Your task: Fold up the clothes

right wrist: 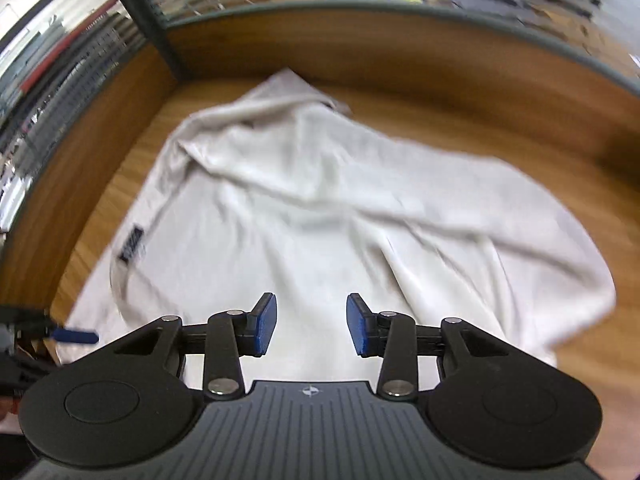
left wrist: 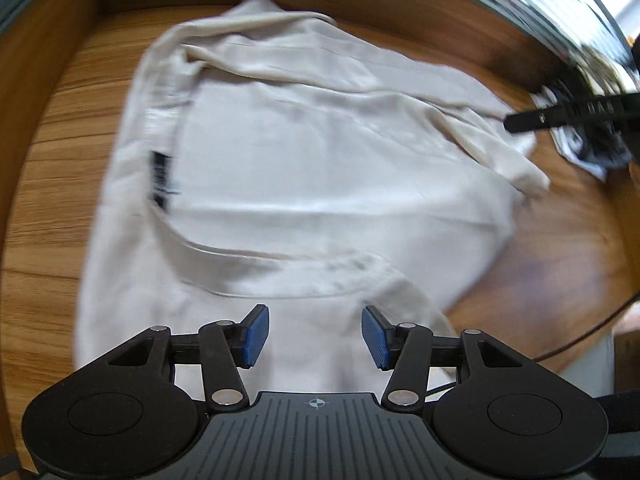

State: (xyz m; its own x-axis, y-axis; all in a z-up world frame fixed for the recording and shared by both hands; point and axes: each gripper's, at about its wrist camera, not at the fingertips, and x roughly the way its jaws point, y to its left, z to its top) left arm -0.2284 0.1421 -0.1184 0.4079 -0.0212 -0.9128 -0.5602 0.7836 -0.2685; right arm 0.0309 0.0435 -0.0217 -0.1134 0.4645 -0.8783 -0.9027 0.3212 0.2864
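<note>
A cream garment lies spread and partly folded over itself on the wooden table, with a dark label near its neckline. My left gripper hovers over its near edge, open, with nothing between the blue pads. In the right wrist view the same garment covers the table, its label at the left. My right gripper hangs above the cloth, open and holding nothing. The other gripper shows as a dark finger at the far right of the left wrist view.
Wooden partition walls enclose the table at the back and left, with striped glass above. A crumpled dark and white item lies at the far right, and a black cable runs along the right side. The left gripper's blue pad shows at left.
</note>
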